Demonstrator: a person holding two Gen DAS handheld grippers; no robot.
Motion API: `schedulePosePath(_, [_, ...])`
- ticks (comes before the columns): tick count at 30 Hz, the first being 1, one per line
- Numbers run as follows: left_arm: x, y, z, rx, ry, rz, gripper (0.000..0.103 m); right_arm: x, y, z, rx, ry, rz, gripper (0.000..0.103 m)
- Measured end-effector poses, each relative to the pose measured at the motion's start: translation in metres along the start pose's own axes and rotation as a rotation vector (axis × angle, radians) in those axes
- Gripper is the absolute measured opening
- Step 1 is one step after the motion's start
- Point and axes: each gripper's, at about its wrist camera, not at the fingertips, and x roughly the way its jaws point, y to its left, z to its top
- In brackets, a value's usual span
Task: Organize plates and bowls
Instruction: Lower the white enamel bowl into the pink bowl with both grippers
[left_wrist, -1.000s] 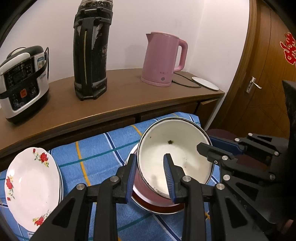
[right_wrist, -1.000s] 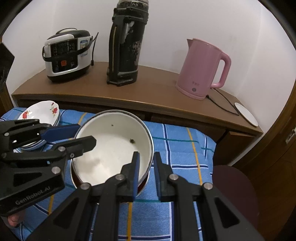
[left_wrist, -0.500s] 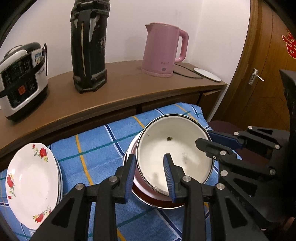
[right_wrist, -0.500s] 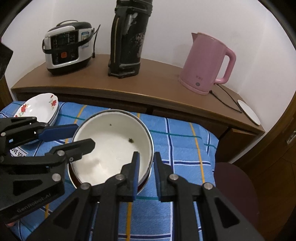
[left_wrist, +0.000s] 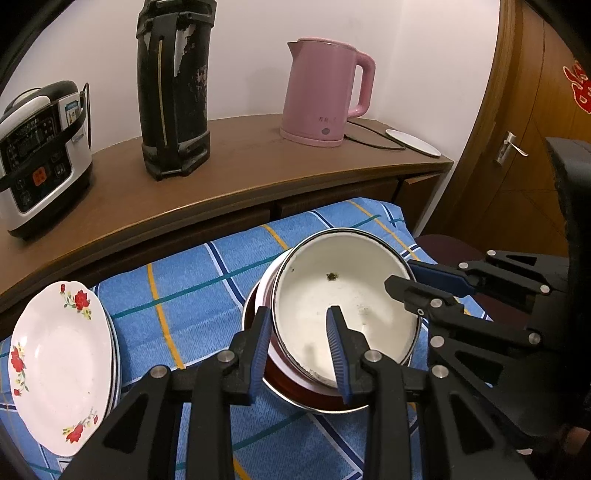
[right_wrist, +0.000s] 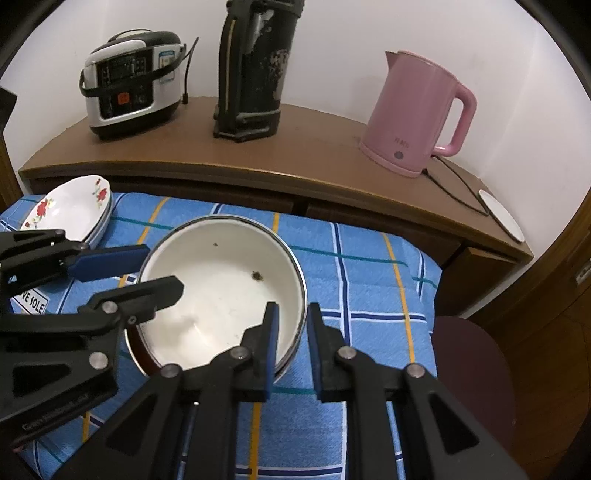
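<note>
Both grippers, left (left_wrist: 298, 341) and right (right_wrist: 292, 341), clamp opposite rims of the white enamel bowl (left_wrist: 343, 310), mouth up, with bare blue checked cloth (left_wrist: 192, 291) beside it.

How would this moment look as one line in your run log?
left tool: shut on bowl rim | right tool: shut on opposite rim | plates: stacked beside
</note>
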Motion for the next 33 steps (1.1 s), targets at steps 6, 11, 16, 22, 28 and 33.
schedulePosePath(6, [0.0046,0.0017,-0.0011,-0.006,0.014,0.004,0.033,0.0052,0.0011,-0.001,-0.002,0.01,0.008,0.016])
schedulePosePath(11, [0.0072,0.003,-0.0009,-0.012,0.024,-0.003,0.033,0.0081,0.0012,-0.0018,-0.001,0.016,0.017,0.016])
schedulePosePath(16, [0.0087,0.0033,-0.0009,-0.009,0.021,-0.002,0.033,0.0098,0.0007,-0.0024,0.002,0.016,0.018,0.016])
schedulePosePath(22, [0.0098,0.0069,-0.0014,-0.015,0.012,-0.012,0.033,0.0097,0.0004,-0.0012,0.005,0.013,0.024,0.016])
schedulePosePath(28, [0.0091,0.0096,-0.0004,-0.025,0.019,-0.018,0.033,0.0077,0.0021,0.0,0.009,0.005,0.028,0.016])
schedulePosePath(33, [0.0088,0.0088,-0.0007,-0.017,0.011,-0.018,0.033,0.01,0.0004,-0.0003,0.011,0.008,0.031,0.016])
